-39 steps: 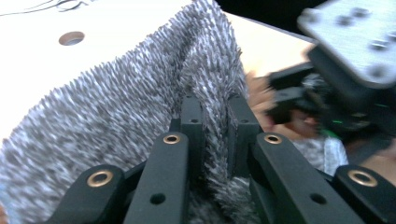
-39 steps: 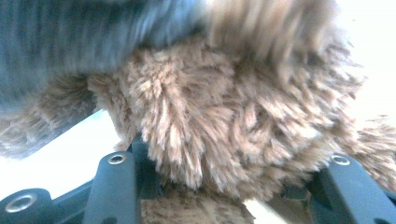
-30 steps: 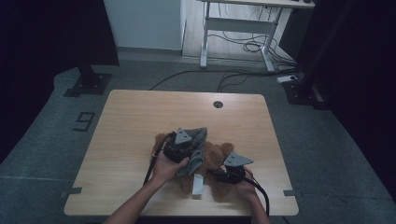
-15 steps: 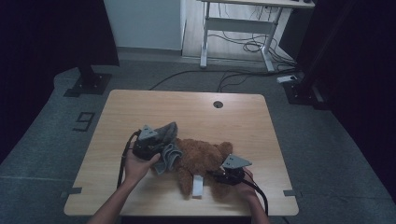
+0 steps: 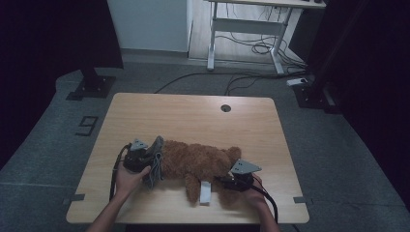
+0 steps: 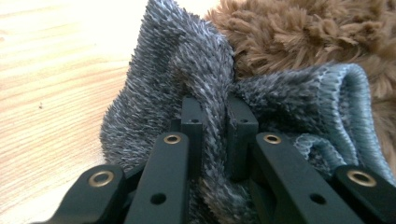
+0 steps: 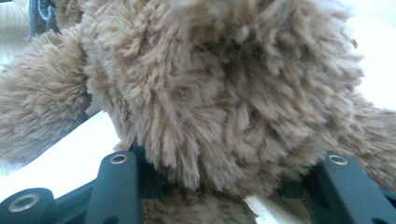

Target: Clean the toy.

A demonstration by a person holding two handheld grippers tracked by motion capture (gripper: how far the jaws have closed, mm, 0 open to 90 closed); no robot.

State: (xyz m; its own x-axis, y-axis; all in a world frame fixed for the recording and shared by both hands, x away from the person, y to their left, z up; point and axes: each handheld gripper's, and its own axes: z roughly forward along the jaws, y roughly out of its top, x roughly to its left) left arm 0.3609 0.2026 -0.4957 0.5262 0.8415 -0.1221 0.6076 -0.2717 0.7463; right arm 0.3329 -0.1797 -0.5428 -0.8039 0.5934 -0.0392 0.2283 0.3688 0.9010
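Overhead, my left gripper (image 5: 145,162) pinches a grey sock (image 5: 155,162) just beside the teddy bear (image 5: 196,162), likely pulling it off. Left gripper view: jaws clamp the sock fold. Right gripper view: brown fur sits between wide-set jaws, anchoring the bear; whether they press I cannot tell.

Dim high view, bright blurry close-ups

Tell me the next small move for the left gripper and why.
Probably keep drawing the grey knitted garment leftward, off the brown teddy bear. The left gripper is clamped on a fold of it, part still lies against the fur, and the right gripper pins the bear.
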